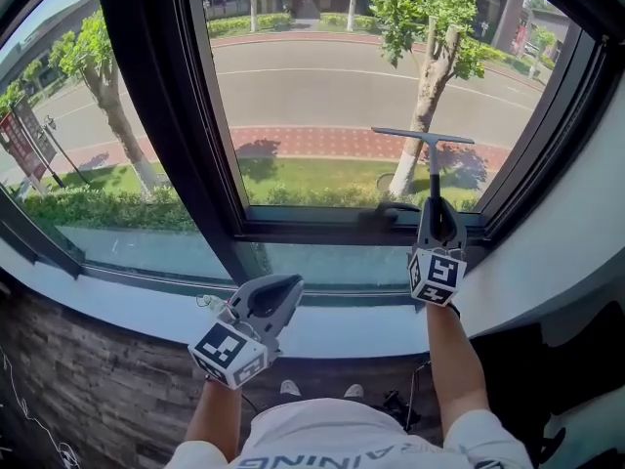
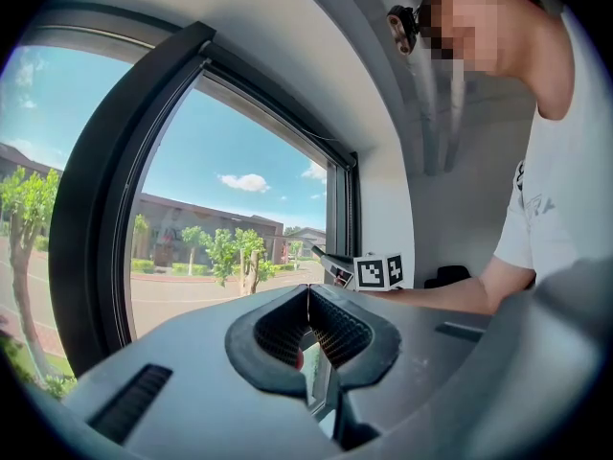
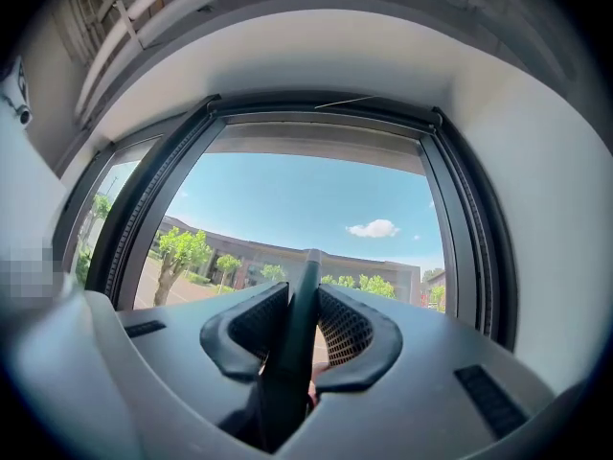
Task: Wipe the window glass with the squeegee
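The squeegee [image 1: 431, 164] is pinched upright in the right tongs [image 1: 436, 208] before the window glass [image 1: 322, 76], a firm, flat stroke seemingly needed next; the left tongs [image 1: 278, 296] are pressed together, empty.

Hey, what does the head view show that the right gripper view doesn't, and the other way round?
Head view only: the squeegee blade in front of the glass, the left gripper low by the sill, and the street below. Right gripper view only: how the right gripper has its jaws shut on the squeegee handle, and a cloud. Both: that gripper and handle, the dark window frame and trees.
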Demonstrator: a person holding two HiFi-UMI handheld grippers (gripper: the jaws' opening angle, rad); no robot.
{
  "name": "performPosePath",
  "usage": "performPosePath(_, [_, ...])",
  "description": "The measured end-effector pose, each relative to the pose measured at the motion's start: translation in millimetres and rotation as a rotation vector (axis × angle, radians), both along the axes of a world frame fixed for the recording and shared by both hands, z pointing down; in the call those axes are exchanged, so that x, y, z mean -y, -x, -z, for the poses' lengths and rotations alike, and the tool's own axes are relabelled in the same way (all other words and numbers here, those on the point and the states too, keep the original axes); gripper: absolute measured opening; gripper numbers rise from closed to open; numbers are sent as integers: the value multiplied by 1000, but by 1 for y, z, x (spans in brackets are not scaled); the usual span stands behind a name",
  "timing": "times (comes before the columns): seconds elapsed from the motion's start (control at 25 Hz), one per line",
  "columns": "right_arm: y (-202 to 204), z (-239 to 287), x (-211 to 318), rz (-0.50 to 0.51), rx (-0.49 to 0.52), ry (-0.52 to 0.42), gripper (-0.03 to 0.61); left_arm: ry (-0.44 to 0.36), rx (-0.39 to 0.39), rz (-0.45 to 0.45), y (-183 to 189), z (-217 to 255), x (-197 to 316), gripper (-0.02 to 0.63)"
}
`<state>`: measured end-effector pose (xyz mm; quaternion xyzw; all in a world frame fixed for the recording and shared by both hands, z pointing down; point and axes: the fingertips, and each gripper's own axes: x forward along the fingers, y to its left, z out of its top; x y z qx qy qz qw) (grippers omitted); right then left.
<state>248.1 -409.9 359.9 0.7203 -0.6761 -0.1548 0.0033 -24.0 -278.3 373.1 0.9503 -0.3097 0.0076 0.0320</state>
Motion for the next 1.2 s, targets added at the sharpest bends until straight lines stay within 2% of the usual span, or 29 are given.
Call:
performPosePath(0.68, [1, -96, -3, -1, 30, 146, 100, 33, 12, 12, -5, -16, 4, 17])
performPosePath(0.92, [2, -124, -3, -6, 42, 190, 100, 19, 22, 21, -8, -10, 6, 17])
performPosePath(1.2, [-1, -168, -4, -9, 37, 282, 100, 37, 29, 56, -2, -19, 4, 17])
